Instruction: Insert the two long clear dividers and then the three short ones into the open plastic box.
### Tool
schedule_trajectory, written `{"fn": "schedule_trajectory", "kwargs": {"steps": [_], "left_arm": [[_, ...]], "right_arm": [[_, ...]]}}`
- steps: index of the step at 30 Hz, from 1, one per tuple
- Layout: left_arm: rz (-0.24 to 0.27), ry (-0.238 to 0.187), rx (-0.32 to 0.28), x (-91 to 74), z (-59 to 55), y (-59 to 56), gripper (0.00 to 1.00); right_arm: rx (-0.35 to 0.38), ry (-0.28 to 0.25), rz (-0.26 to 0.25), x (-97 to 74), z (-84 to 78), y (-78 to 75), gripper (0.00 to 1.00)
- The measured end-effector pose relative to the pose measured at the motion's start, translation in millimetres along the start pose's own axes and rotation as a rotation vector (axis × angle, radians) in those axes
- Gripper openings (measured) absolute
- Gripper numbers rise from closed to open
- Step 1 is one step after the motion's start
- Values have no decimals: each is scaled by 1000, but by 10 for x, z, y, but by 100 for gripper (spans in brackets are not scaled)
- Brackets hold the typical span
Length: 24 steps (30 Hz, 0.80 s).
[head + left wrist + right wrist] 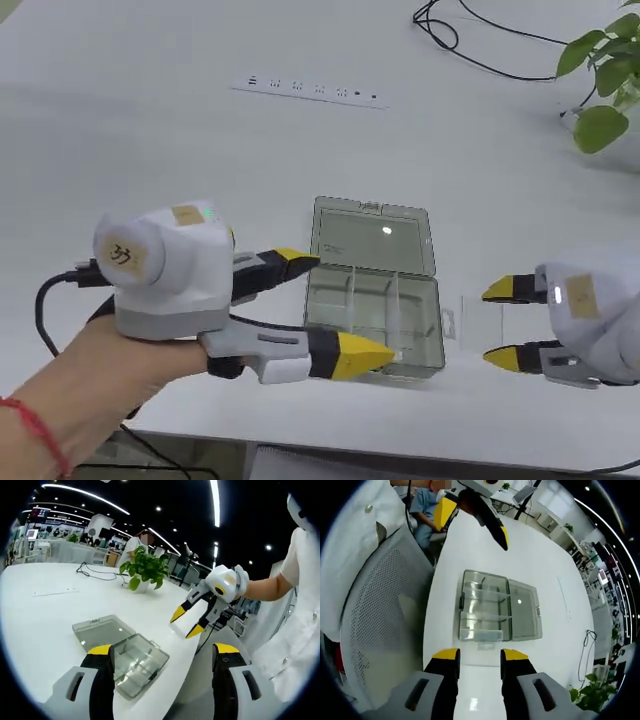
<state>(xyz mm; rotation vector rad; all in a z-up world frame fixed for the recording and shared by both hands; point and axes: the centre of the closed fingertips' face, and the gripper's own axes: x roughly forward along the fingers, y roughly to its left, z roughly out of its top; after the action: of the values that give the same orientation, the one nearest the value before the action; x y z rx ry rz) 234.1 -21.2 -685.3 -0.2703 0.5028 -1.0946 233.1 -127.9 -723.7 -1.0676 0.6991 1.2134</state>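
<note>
Left gripper (345,307) agape, clear box (424,345), lid (372,235) laid flat, dividers (392,300) inside

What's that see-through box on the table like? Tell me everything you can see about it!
The clear rectangular plastic box sits flat on the white table, open. Its hinged lid lies folded back flat behind it, with a small latch on its far edge. The plastic looks faintly grey and shiny. Inside, thin clear dividers already stand upright, splitting it into compartments.
</note>
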Motion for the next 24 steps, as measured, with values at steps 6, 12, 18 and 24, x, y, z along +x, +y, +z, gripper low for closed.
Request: {"fn": "schedule_trajectory", "kwargs": {"steps": [6, 12, 18, 24], "left_arm": [[-28, -34, -188, 106, 61, -63, 69], [-58, 3, -275, 168, -2, -106, 56], [-100, -22, -383, 212, 39, -193, 37], [-131, 4, -409, 272, -26, -269, 27]], "right_arm": [[11, -47, -22, -72, 308, 32, 33], [-6, -69, -39, -102, 534, 67, 33], [-30, -84, -44, -96, 686, 104, 33], [-40, -102, -49, -121, 809, 104, 33]]}}
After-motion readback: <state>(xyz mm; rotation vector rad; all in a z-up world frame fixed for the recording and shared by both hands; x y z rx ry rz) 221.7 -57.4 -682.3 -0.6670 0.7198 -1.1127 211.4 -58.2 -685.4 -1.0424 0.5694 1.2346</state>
